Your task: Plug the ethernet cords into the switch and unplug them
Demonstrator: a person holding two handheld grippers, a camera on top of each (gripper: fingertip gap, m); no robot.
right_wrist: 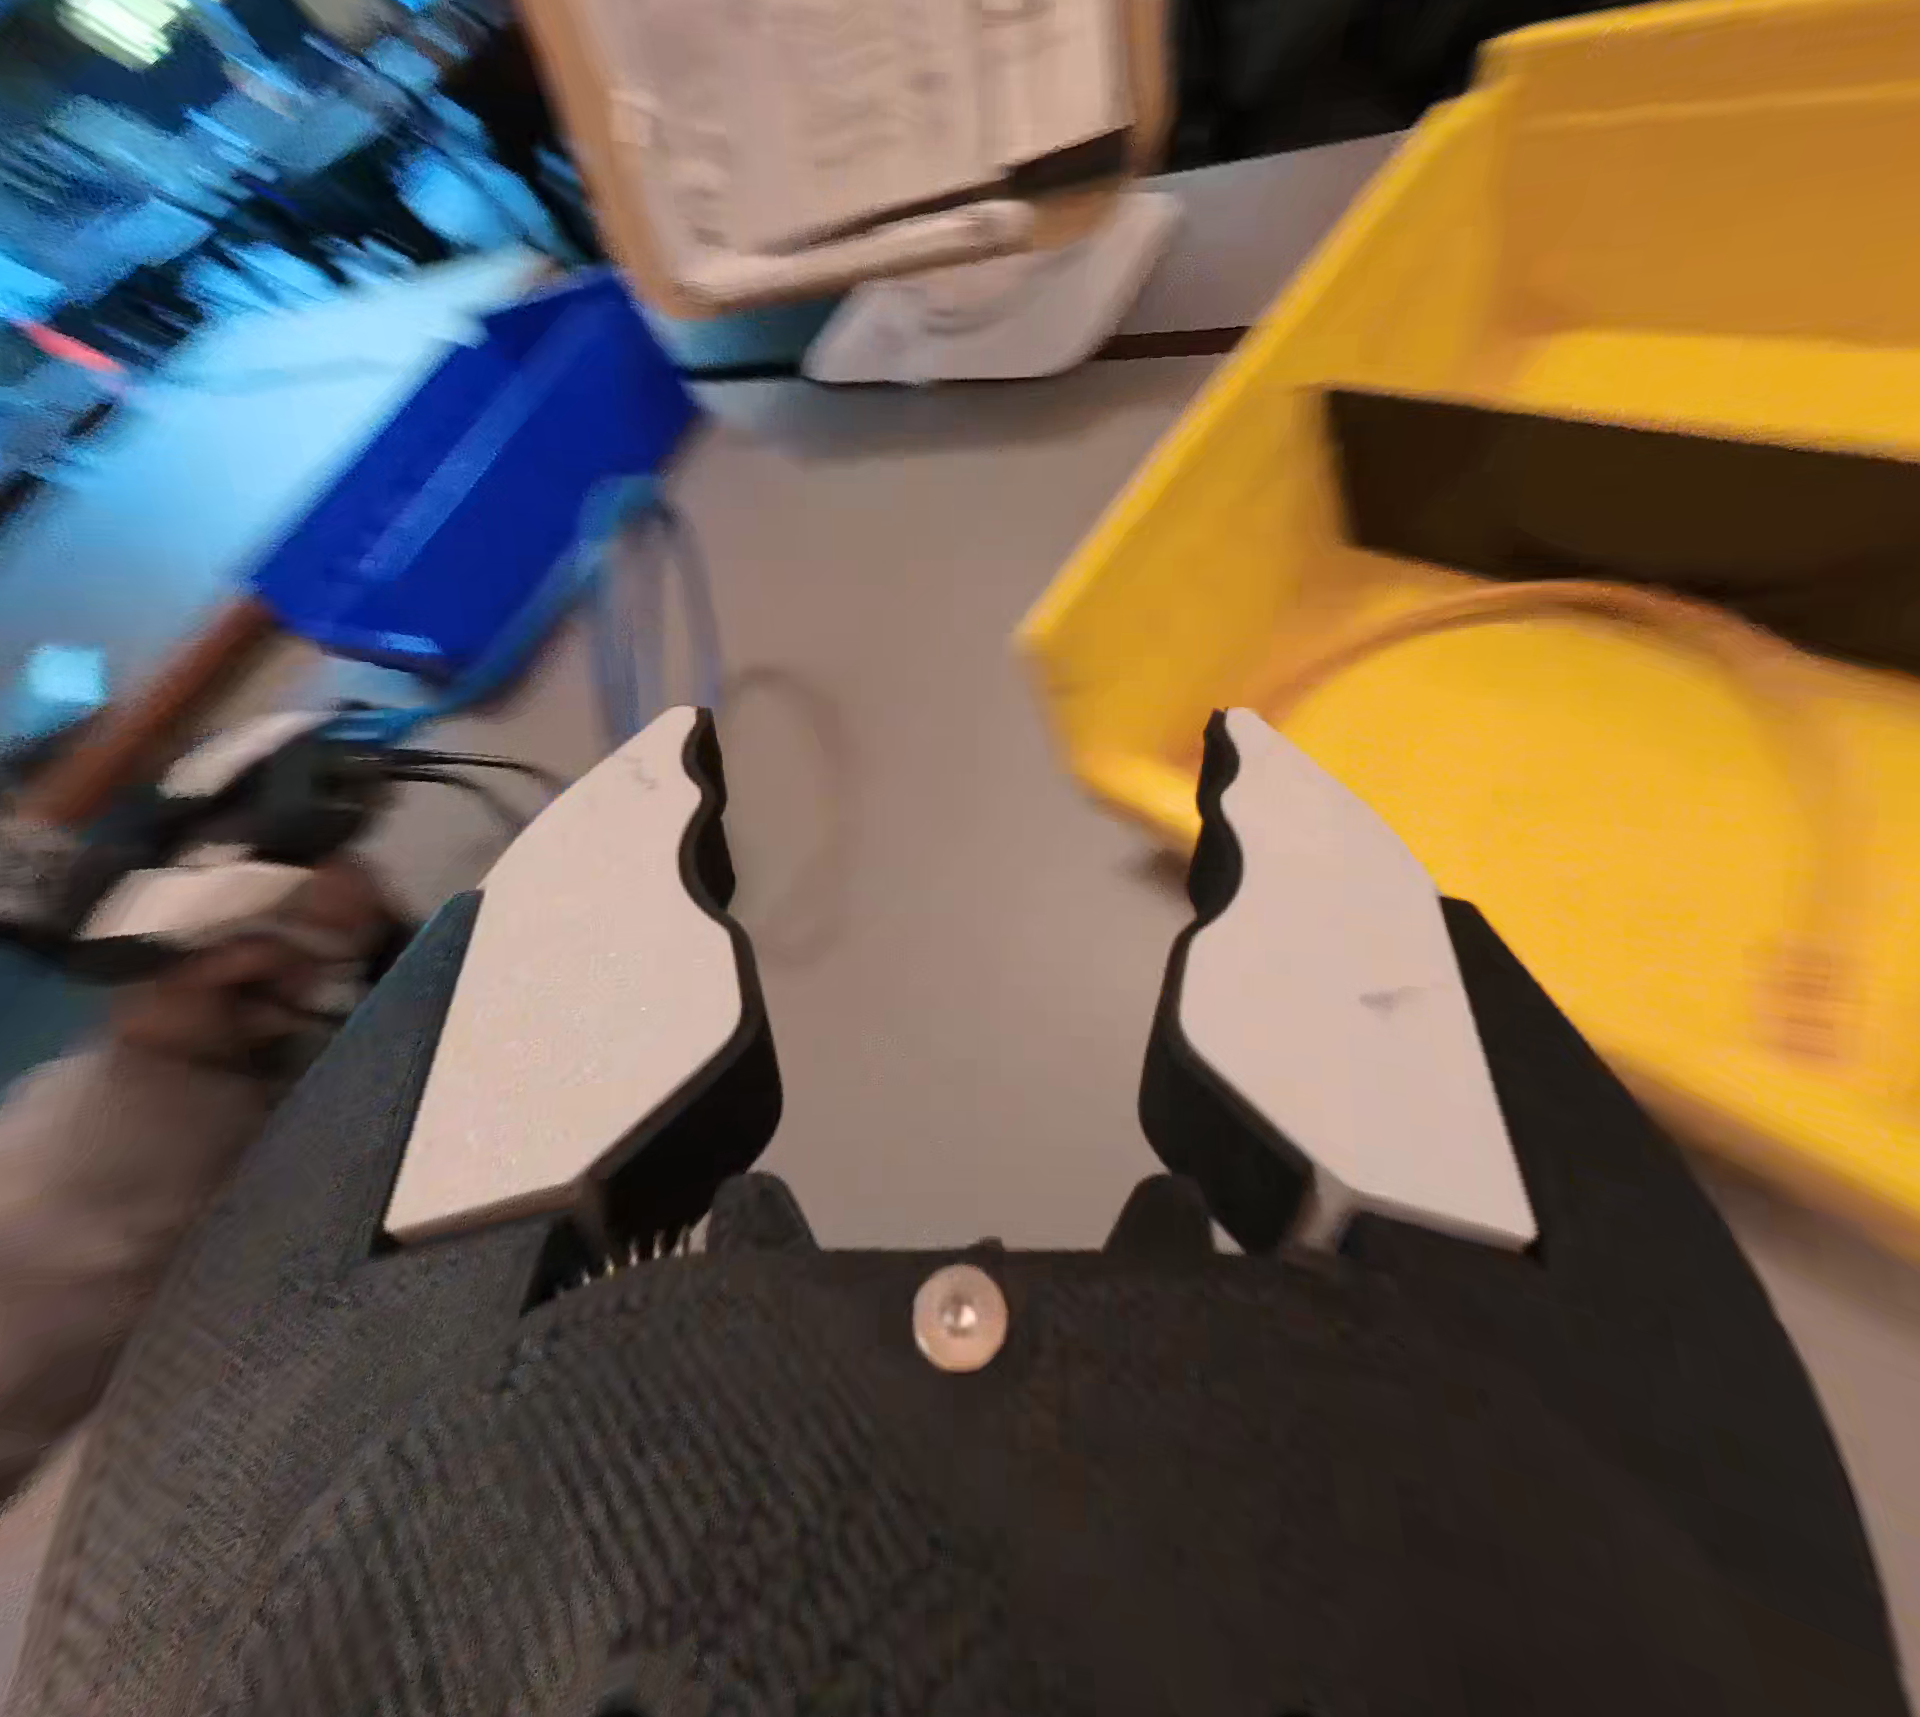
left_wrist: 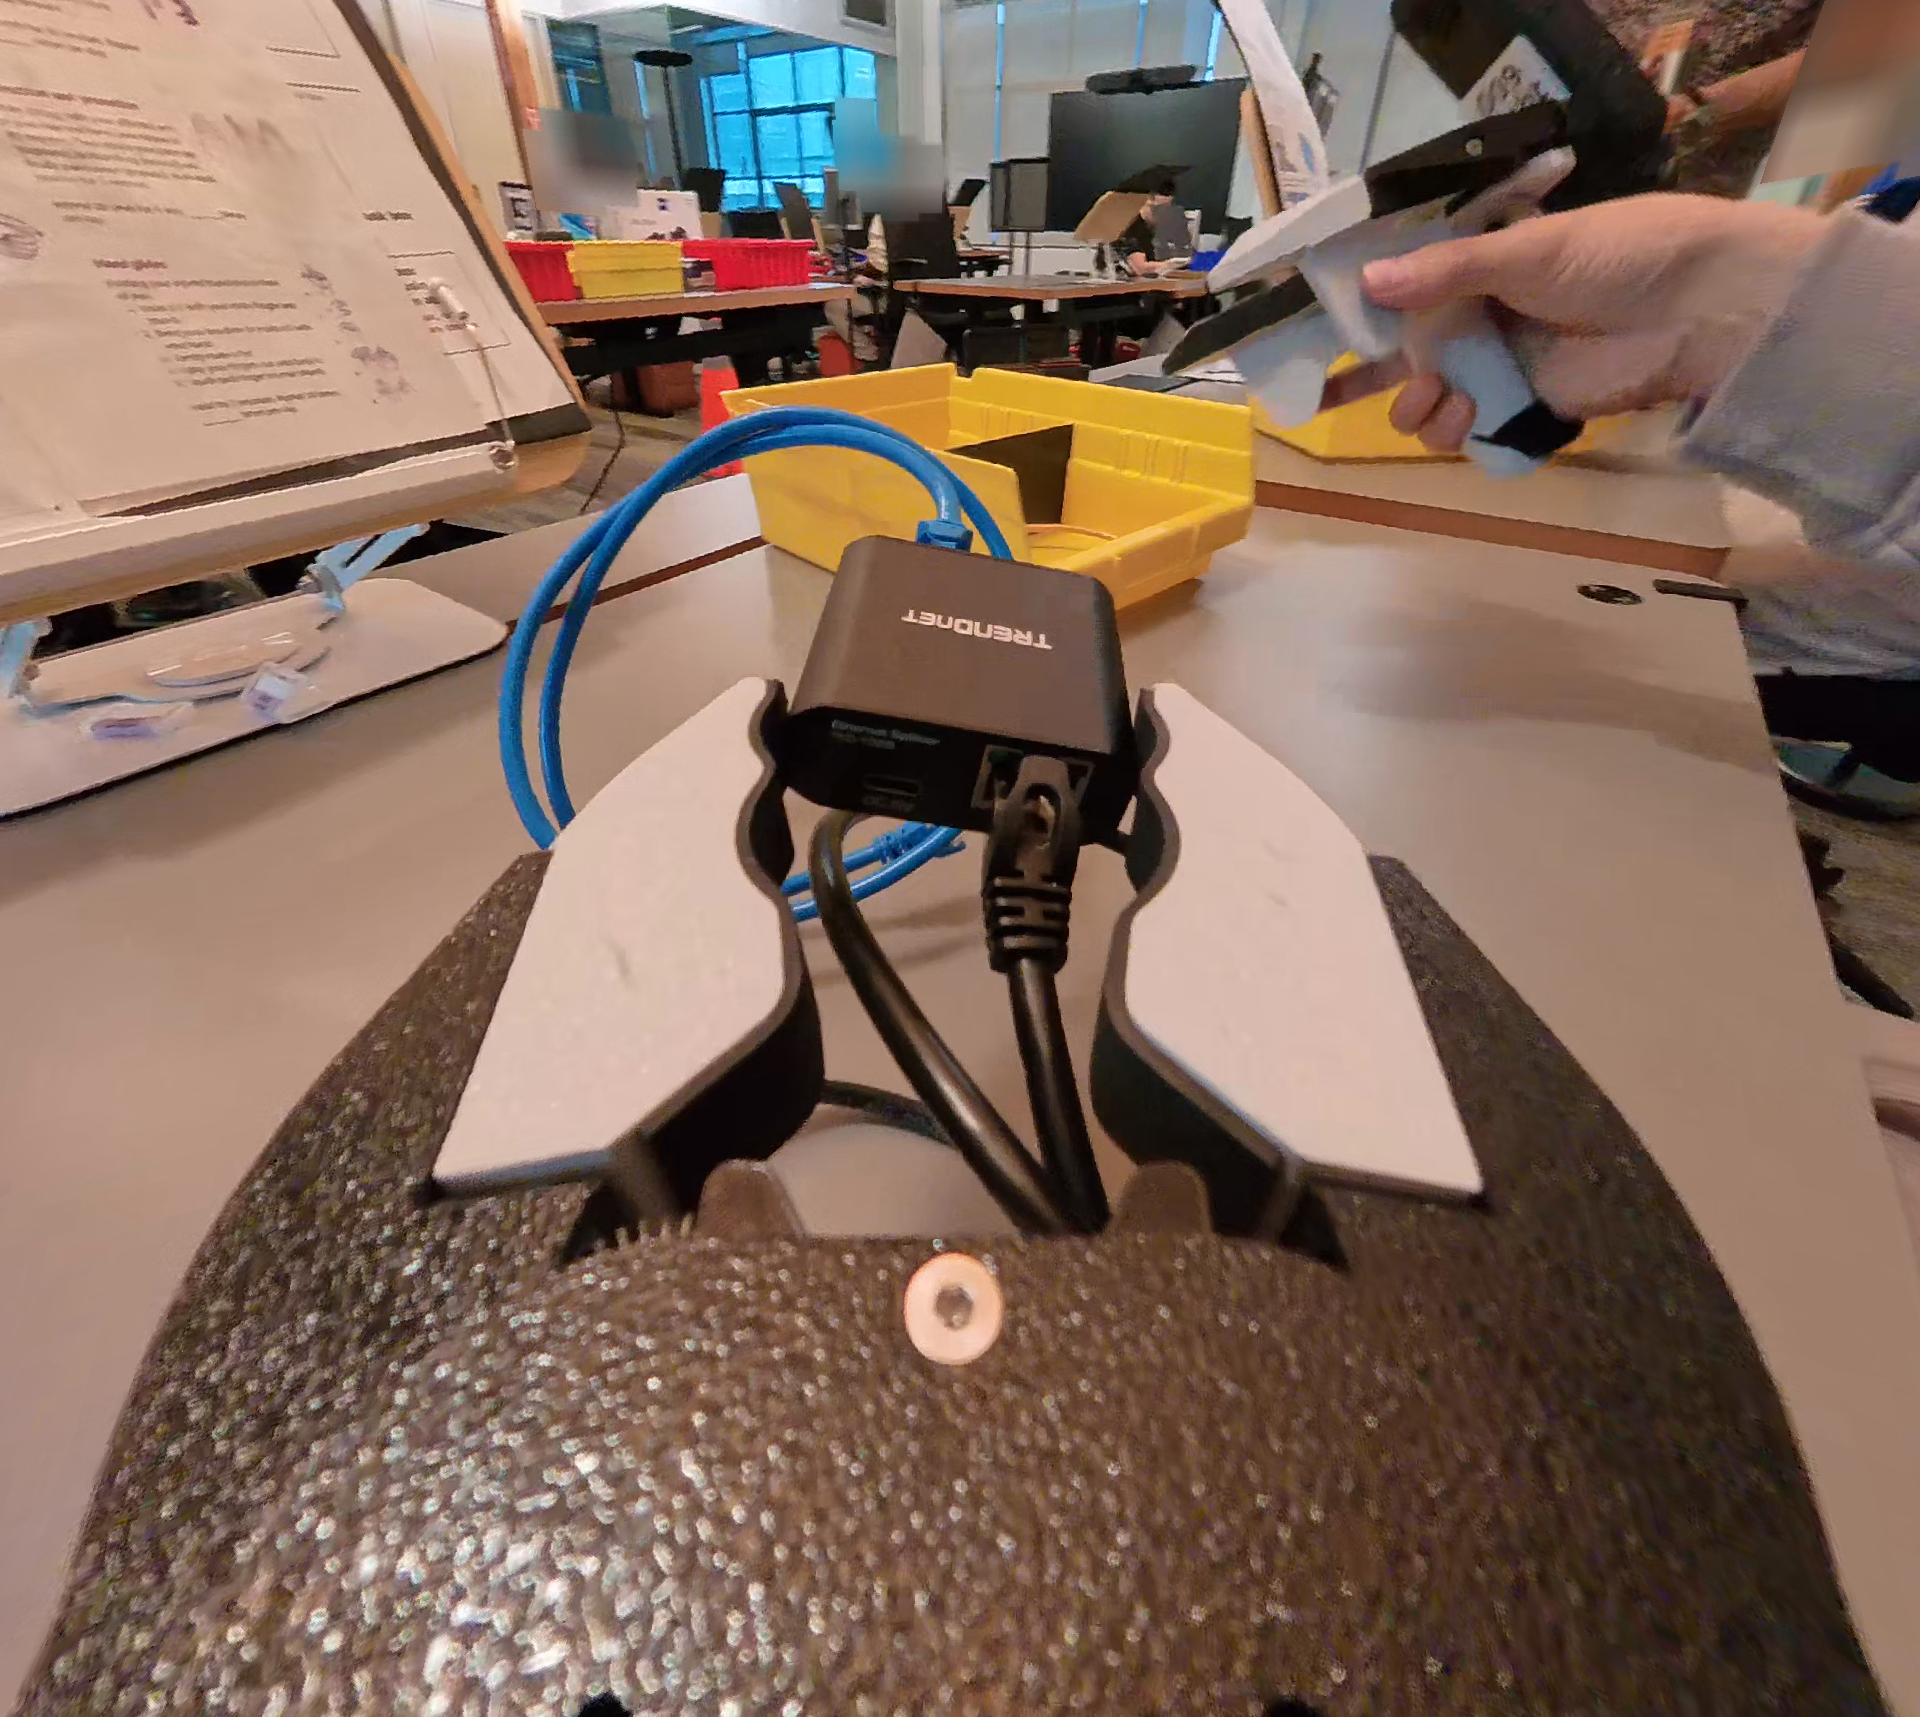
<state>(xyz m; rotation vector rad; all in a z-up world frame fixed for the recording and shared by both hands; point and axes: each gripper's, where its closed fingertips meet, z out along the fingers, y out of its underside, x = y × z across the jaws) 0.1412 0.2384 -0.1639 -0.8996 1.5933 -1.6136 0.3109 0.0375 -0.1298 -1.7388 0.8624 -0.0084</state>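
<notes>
My left gripper (left_wrist: 954, 737) is shut on the small black switch (left_wrist: 961, 659) and holds its near end between both fingers. A black ethernet cord (left_wrist: 1029, 898) is plugged into the port facing me. A blue ethernet cord (left_wrist: 644, 566) is plugged into the far side and loops down to the left onto the grey table (left_wrist: 1403, 784). My right gripper (right_wrist: 961, 732) is open and empty above the table, next to the yellow bin (right_wrist: 1455, 524). It also shows in the left wrist view (left_wrist: 1226, 317), raised at the upper right in a hand. The right wrist view is blurred.
The yellow bin (left_wrist: 997, 472) stands just behind the switch, with a thin orange cable inside (right_wrist: 1507, 618). A tilted document stand with papers (left_wrist: 208, 213) stands at the left on a white base (left_wrist: 260, 670). A blue bin (right_wrist: 468, 504) sits beyond the table. A person stands at right.
</notes>
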